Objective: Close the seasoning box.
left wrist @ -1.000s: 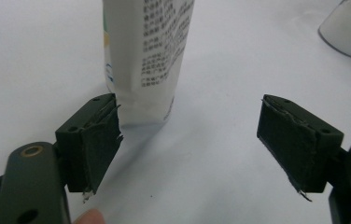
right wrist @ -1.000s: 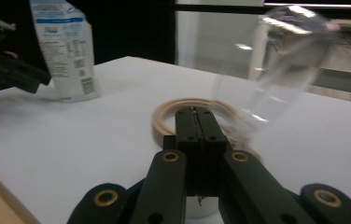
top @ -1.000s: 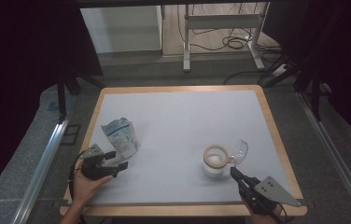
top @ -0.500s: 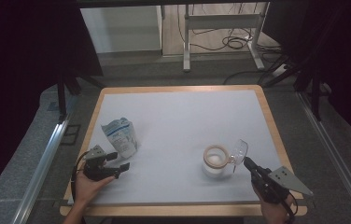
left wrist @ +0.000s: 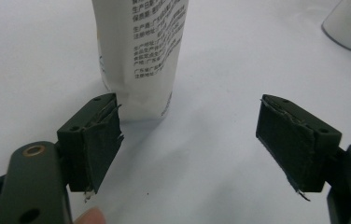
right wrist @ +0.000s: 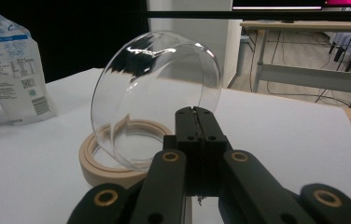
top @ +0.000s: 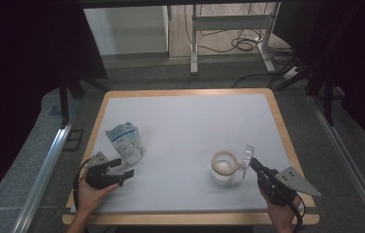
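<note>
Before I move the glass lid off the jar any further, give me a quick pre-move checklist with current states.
1. Right gripper clamped on the glass lid at its rim: ok.
2. Lid fully clear of the jar and its wooden rim: cannot tell; it is tilted over the opening.
3. Left gripper open, nothing between its pads: ok.
4. Pouch upright, just ahead of the left gripper: ok.
5. Bare table to set the lid down: ok.
</note>
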### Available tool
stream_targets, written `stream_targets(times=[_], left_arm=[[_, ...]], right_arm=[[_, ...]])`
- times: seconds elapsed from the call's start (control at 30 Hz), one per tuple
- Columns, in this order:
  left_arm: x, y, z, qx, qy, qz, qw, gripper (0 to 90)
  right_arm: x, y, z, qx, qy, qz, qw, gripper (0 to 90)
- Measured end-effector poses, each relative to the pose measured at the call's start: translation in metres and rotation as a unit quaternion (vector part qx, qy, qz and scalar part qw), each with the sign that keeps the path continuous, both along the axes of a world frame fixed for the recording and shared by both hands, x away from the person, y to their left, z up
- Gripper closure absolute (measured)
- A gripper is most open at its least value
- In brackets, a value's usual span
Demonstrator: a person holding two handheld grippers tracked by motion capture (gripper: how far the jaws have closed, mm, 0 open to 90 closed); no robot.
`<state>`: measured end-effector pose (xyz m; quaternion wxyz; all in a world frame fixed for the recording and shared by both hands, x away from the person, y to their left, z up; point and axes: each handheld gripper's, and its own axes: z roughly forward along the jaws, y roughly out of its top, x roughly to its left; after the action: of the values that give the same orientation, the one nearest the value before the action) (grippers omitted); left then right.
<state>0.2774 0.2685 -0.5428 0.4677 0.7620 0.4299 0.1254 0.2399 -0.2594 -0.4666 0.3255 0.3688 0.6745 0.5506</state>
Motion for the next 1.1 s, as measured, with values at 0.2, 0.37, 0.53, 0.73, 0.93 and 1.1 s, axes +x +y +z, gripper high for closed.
stream_targets(times=[0.2, 0.37, 0.53, 0.73, 0.93, 1.1], left_arm=[[-0.001, -0.002, 0.0, 0.002, -0.001, 0.0, 1.0, 22.1], [-0.003, -0.003, 0.0, 0.002, -0.003, 0.0, 1.0, 22.2], [-0.005, -0.004, 0.0, 0.002, -0.004, 0.0, 1.0, 22.2], [-0.004, -0.005, 0.0, 0.001, -0.005, -0.002, 1.0, 22.3], [-0.005, -0.003, 0.002, -0.003, -0.008, 0.001, 1.0, 22.9], [-0.004, -0.004, 0.001, 0.001, -0.007, 0.001, 1.0, 22.8]], right_arm=[[0.005, 0.009, 0.0, -0.001, 0.003, 0.011, 0.9999, 90.0], [0.018, 0.027, 0.0, -0.006, 0.02, 0.034, 0.9992, 90.0], [0.03, 0.052, -0.001, -0.039, 0.048, 0.07, 0.9956, 90.0], [0.032, 0.058, 0.003, -0.06, 0.053, 0.072, 0.9942, 90.0], [0.029, 0.047, 0.005, -0.048, 0.048, 0.061, 0.9958, 89.0], [0.03, 0.025, 0.004, -0.028, 0.043, 0.047, 0.9975, 75.0]])
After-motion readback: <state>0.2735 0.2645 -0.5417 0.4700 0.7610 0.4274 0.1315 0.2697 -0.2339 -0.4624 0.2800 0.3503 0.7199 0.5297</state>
